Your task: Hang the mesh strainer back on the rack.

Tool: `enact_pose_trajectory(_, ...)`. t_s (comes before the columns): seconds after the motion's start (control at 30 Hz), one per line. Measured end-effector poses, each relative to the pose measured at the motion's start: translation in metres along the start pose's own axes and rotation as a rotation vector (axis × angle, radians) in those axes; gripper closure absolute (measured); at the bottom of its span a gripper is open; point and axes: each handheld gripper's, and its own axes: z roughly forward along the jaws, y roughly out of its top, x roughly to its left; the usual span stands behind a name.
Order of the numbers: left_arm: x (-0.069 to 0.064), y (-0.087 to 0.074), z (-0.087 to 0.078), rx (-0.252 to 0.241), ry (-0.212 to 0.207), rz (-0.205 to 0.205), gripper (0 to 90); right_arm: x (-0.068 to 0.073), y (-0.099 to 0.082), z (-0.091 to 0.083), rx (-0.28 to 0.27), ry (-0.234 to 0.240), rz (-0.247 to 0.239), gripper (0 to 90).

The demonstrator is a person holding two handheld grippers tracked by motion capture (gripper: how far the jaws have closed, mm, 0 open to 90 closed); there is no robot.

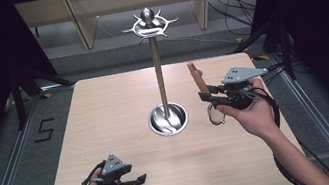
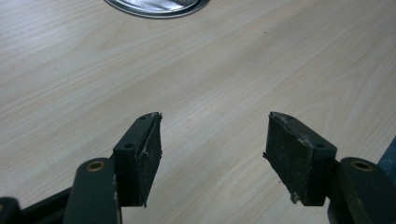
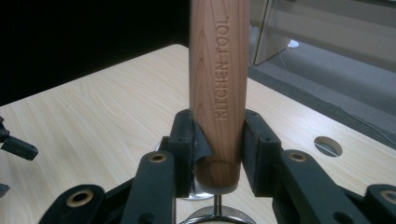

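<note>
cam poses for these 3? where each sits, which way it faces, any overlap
High view: above the person's side, facing forward and down on the table; both hands and hand-held grippers show, left, right.
Left gripper view: on the left hand-held gripper, low over the table, jaws open.
Right gripper view: on the right hand-held gripper, clamping a wooden handle.
Shared: high and left views both show the stand base.

A reddish-brown wooden handle (image 3: 218, 93), streaked with darker grain and stamped KITCHEN TOOL, is showing between the black jaws of the right gripper (image 1: 208, 94). The left gripper (image 1: 137, 183) is black too, topped by a grey plate. The desk (image 1: 106, 122) is pale wood-grain. The stand (image 1: 159, 73) is gleaming silver at the desk's middle.
</note>
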Motion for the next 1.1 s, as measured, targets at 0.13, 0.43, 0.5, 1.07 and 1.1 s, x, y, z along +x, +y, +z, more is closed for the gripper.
enact_pose_trajectory(0.13, 0.000, 0.000, 0.000, -0.002, 0.004, -0.003, 35.3, 0.001, 0.005, 0.003, -0.019, -0.009, -0.009, 69.0)
enact_pose_trajectory(0.43, 0.000, 0.000, -0.001, -0.010, -0.005, -0.005, 35.3, 0.002, 0.011, 0.006, -0.024, -0.012, -0.012, 69.0)
enact_pose_trajectory(0.5, 0.001, 0.000, -0.001, -0.003, -0.006, 0.004, 35.3, 0.003, 0.014, 0.005, -0.024, -0.006, -0.001, 69.0)
enact_pose_trajectory(1.07, 0.000, 0.000, -0.001, -0.012, -0.004, -0.004, 35.3, 0.005, 0.026, 0.007, -0.054, -0.010, -0.022, 69.0)
enact_pose_trajectory(1.1, 0.001, 0.000, -0.001, -0.011, -0.001, -0.003, 35.3, 0.006, 0.028, 0.006, -0.055, -0.013, -0.019, 69.0)
